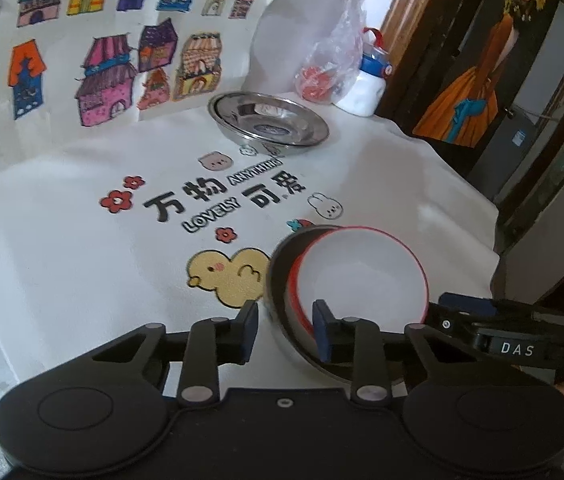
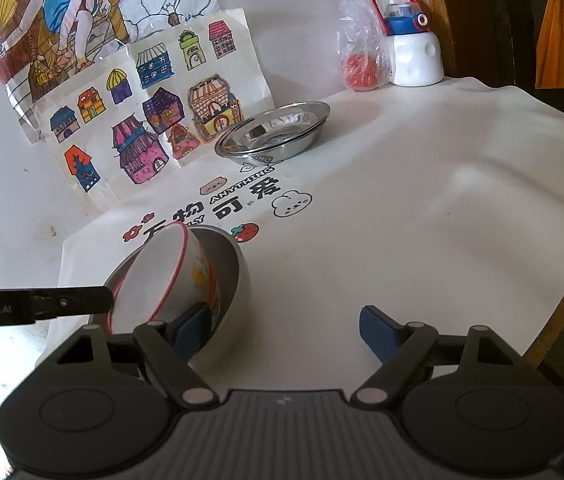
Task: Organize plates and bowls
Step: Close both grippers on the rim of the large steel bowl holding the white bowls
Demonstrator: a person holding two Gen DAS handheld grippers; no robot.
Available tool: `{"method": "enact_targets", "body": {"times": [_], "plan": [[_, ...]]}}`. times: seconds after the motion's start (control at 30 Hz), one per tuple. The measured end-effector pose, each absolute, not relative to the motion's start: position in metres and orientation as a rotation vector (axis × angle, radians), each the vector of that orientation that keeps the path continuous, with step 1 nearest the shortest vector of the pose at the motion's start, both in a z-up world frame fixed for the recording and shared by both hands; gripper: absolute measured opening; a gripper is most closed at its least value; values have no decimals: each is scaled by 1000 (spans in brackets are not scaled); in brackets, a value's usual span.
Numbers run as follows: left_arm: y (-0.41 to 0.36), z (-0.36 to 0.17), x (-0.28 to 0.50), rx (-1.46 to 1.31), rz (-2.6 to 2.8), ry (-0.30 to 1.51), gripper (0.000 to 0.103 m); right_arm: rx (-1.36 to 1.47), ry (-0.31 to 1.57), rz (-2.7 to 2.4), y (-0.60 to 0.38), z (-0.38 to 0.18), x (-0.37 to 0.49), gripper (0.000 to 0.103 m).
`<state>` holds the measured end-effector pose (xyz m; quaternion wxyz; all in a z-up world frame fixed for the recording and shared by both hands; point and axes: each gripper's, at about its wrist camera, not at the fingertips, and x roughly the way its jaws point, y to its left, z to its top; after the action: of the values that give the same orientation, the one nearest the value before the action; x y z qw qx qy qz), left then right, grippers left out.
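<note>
A white ceramic bowl with a red rim (image 1: 361,276) is seen tilted inside a grey metal bowl (image 1: 278,276) at about 5 o'clock on the white-clothed table (image 1: 82,260). Both rims are straddled by the left gripper (image 1: 285,330), though actual pad contact can't be made out. The right gripper (image 2: 285,330) is held wide open on nothing, while stacked shiny steel plates (image 2: 278,132) are parked at 12 o'clock.

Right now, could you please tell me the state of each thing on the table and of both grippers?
White bowl: tilted, leaning inside the steel bowl.
Steel bowl: upright, holding the white bowl.
Steel plates: stacked, upright.
Bottle: upright, lid closed.
Plastic bag: standing, red things inside.
Left gripper: astride both bowls' near walls; grip unclear.
Right gripper: open, holding nothing.
</note>
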<state>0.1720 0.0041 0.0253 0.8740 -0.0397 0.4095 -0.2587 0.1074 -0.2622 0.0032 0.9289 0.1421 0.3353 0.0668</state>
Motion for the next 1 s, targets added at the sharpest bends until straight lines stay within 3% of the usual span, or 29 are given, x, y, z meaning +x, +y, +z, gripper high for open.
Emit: {"method": "enact_targets", "body": {"times": [0.47,0.67,1.0], "plan": [[6,27,178,-54,-494,865,25,282,696,122,-262,3,111,84],[1,26,182,-41,-479,881,26,248,702,95,-253,5,113,77],[-5,24,185,-44,-443,896,25,338,697,144,-248,6,115,34]]}}
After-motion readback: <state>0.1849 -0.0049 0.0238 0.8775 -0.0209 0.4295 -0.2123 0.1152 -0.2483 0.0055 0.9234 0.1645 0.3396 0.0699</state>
